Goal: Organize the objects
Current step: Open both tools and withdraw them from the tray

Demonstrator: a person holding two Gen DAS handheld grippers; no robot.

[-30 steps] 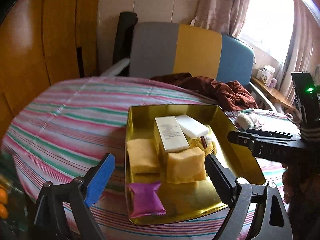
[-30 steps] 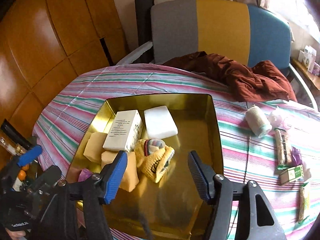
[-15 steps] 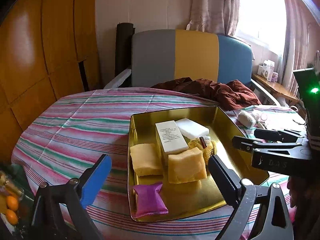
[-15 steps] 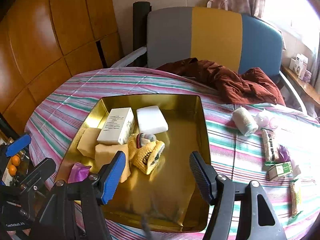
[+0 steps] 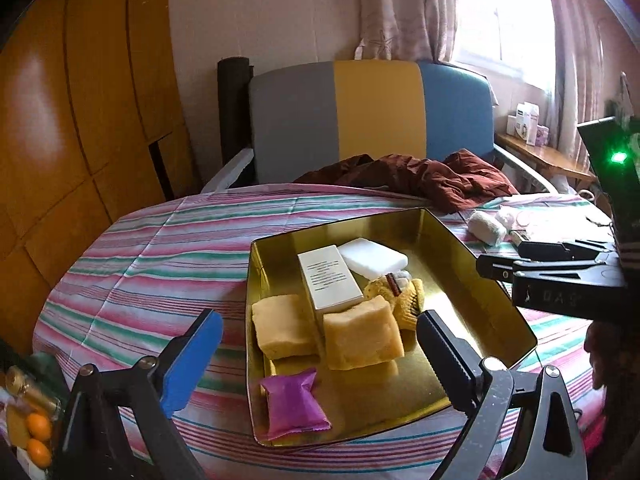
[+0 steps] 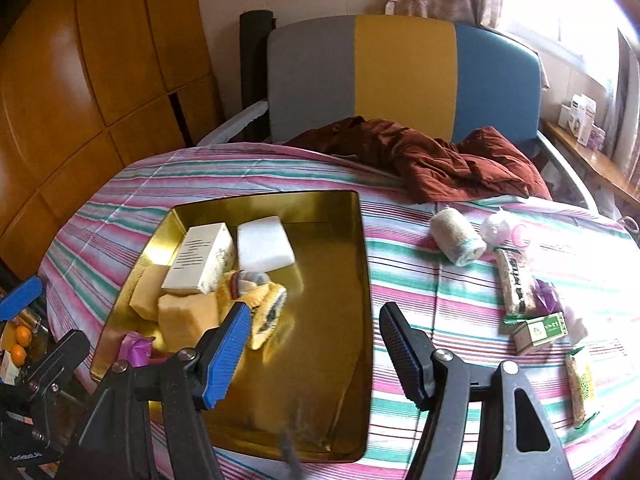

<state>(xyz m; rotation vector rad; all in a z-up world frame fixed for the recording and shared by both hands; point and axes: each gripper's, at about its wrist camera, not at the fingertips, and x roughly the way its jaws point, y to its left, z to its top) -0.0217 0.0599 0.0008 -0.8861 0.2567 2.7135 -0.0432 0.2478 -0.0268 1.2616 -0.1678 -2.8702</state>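
The left claw (image 5: 318, 340) stands wide with nothing between its pads, poised over the near end of the gold tin (image 5: 500, 292), likely because it has just let something go there. The right claw (image 6: 316, 334) is partly spread and also empty, hanging above the tin's bare half, probably on its way to the next item. Inside the tin lie 2 yellow sponges (image 5: 360, 336), a white box (image 5: 330, 276), a white block (image 5: 374, 258), a knitted yellow piece (image 6: 264, 300) and a purple sachet (image 5: 294, 408). Still out on the striped bench (image 5: 160, 248) are a bandage roll (image 6: 458, 240), snack bars (image 6: 514, 284) and a green carton (image 6: 540, 330). A maroon cloth (image 6: 432, 160) lies beyond; nothing blocks the reach.
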